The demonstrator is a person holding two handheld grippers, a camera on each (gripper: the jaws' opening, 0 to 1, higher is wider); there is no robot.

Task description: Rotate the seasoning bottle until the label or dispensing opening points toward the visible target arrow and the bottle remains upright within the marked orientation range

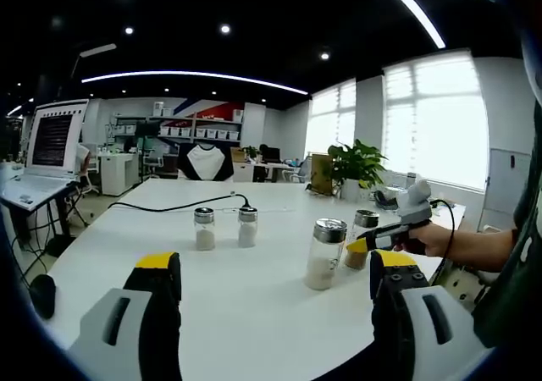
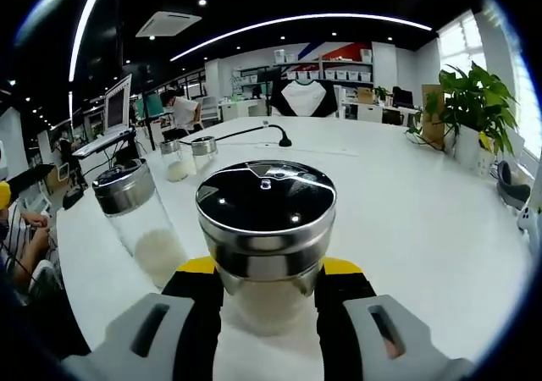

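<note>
A glass seasoning bottle (image 2: 267, 220) with a shiny metal lid and pale powder stands upright on the white table (image 2: 406, 220). My right gripper (image 2: 269, 273) is shut on its glass body, with the yellow-tipped jaws pressed to both sides. From the left gripper view, that same bottle (image 1: 364, 235) is at the right, with the right gripper (image 1: 362, 245) and a person's hand (image 1: 436, 239) behind it. A taller bottle (image 1: 325, 255) stands just left of it. My left gripper (image 1: 275, 292) hovers open over the near table, with nothing between its jaws.
Two small bottles (image 1: 204, 228) (image 1: 247, 226) stand mid-table near a black cable (image 1: 169, 206). A second bottle (image 2: 135, 212) sits left of the held one. A potted plant (image 1: 356, 165) stands at the far right edge, and a laptop (image 1: 51, 144) sits on a desk to the left.
</note>
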